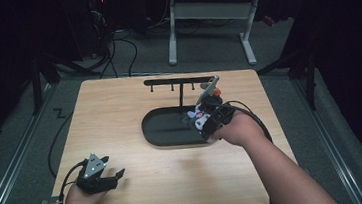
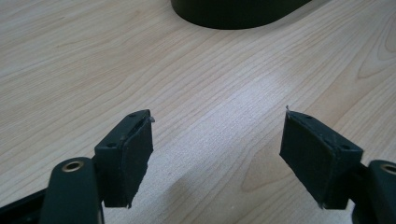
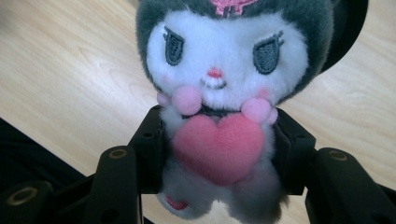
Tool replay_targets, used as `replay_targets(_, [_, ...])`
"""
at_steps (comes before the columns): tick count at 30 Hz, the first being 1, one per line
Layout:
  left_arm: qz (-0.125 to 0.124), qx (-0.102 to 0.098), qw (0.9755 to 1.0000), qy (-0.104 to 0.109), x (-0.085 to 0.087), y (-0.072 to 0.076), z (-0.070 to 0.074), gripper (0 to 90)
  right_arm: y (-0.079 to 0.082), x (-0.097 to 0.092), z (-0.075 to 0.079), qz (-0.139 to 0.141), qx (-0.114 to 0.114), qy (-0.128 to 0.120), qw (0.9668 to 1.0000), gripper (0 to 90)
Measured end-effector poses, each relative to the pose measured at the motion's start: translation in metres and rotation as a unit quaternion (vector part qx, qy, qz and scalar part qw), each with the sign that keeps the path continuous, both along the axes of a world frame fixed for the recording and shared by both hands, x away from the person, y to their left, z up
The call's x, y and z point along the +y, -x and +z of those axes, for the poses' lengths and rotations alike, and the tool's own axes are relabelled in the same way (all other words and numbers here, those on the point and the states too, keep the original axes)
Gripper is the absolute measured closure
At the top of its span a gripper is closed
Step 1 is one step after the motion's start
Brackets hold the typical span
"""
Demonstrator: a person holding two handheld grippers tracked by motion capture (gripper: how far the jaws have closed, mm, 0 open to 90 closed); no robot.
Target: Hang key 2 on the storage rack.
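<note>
one table (image 1: 120, 118), one black tray (image 1: 164, 128), one hook rack (image 1: 177, 81), one plush toy (image 3: 224, 93), two grippers: left (image 1: 118, 174), right (image 3: 219, 154).

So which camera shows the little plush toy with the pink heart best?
The right gripper view: the plush toy is close up, face and pink heart clear, clamped in the right gripper. In the high view it's a tiny blur above the black tray. The left gripper view looks at bare table.
</note>
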State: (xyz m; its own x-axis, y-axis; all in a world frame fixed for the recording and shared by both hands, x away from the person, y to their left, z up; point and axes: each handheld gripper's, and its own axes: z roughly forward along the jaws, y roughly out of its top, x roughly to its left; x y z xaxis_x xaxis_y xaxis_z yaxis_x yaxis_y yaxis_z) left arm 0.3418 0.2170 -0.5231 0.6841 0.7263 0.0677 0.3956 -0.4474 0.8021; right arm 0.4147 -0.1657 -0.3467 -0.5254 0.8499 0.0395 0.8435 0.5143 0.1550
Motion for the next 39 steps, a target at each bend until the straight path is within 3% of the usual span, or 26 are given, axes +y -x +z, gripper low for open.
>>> replay_targets(15, [0.006, 0.002, 1.0, 0.005, 0.005, 0.0, 0.0, 25.7, -0.042, 0.018, 0.007, 0.005, 0.006, -0.005, 1.0, 47.4])
replay_targets(31, [0.005, 0.001, 1.0, 0.009, 0.005, -0.001, 0.0, 25.7, -0.067, 0.028, 0.013, -0.008, -0.001, 0.008, 0.9999, 47.4])
replay_targets(39, [0.005, 0.003, 0.9999, 0.009, 0.007, 0.0, 0.0, 25.8, -0.076, 0.027, 0.007, -0.008, -0.003, 0.009, 0.9999, 47.4])
